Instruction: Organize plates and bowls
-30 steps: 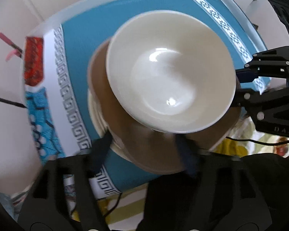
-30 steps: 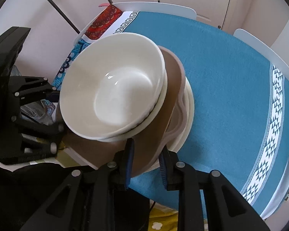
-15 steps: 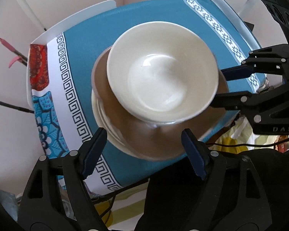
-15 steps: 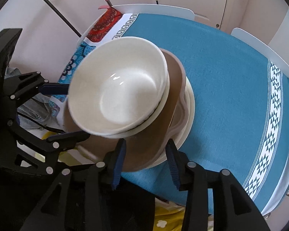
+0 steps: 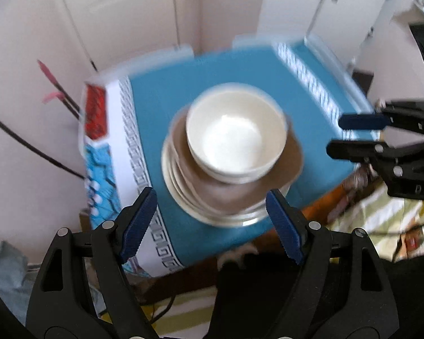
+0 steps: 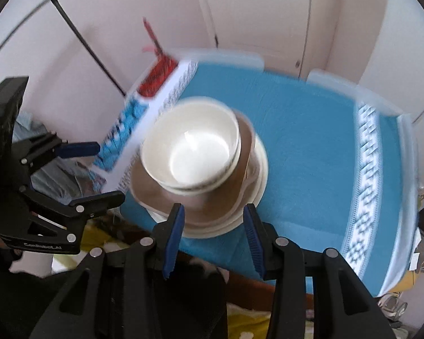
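A: What have the grippers got hold of?

B: Nothing. The left gripper (image 5: 212,223) stands wide apart and empty, the right gripper (image 6: 212,237) moderately parted, also empty; both hover near the stack.

A: Where is the stack?

B: Near the blue tablecloth's (image 6: 311,147) front edge: nested white bowls (image 5: 236,138) sit on a brown plate (image 5: 288,161) atop cream plates (image 6: 260,169), seemingly largest lowest for steadiness.

A: Anything unclear?

B: Motion blur hides how many bowls and plates there are.
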A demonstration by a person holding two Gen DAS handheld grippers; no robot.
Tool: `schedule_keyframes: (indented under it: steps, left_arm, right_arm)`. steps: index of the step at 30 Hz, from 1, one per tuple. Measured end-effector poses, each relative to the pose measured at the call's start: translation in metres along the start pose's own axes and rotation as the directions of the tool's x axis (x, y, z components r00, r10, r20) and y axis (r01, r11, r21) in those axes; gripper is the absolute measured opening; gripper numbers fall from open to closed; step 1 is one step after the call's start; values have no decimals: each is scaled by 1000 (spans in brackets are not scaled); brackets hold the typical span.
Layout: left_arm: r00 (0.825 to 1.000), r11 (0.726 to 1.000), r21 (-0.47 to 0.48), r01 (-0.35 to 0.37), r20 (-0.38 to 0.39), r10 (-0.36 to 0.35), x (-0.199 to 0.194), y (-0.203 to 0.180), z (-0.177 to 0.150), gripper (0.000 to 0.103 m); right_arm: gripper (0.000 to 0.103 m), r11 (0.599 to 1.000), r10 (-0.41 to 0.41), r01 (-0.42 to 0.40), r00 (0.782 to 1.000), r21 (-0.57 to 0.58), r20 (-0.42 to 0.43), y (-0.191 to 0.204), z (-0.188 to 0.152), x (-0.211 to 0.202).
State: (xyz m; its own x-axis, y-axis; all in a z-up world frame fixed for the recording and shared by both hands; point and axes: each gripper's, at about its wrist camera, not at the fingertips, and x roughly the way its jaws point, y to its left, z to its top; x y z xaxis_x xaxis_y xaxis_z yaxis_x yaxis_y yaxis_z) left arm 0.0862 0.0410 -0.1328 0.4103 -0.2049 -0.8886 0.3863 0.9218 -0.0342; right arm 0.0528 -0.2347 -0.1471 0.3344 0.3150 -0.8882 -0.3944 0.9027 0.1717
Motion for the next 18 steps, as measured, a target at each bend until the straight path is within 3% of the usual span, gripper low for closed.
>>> schedule_keyframes:
  steps: [1,3,5,6,9,10,12,13,16,18]
  left_arm:
    - [999,1000,-12,-7,39,8,-12,0,2,78]
    - [990,999,-45,-15,142,21,-42,-2,6,78]
    - [967,997,-76,-31,251,49,-75,-4,10,80]
    - [954,995,-87,-42,294,66,-88,-6,11,85]
    - [884,989,-117,-91,447,134,-132,-11,12,103]
    - [851,986,-130,-108,501,159,-147,-14,11,103]
    - [788,981,-145,-128,585,189,-170,-19,8,103]
    - [762,979,-151,-137,616,202,-180,-21,7,103]
    - [711,971,-185,-153,661,238,-199,-26,6,103]
    - [690,970,-193,-150,682,242,-206,-29,3,103]
  right_arm:
    - [41,1000,-13,13,999,4,45,3,-1,-16]
    - [66,999,-46,45,992,10,120,10,-1,-41]
    - [84,997,-75,72,976,20,202,16,0,-67]
    - [86,995,-97,93,962,30,257,18,-1,-85]
    - [87,984,-176,165,910,61,375,24,-3,-125]
    - [89,981,-194,180,894,72,405,27,-3,-135]
    - [103,967,-252,224,827,117,503,32,-8,-162]
    - [103,961,-277,241,792,138,544,35,-11,-174]
    - [103,940,-338,283,714,190,612,41,-16,-197]
    - [103,929,-367,309,686,205,628,44,-16,-204]
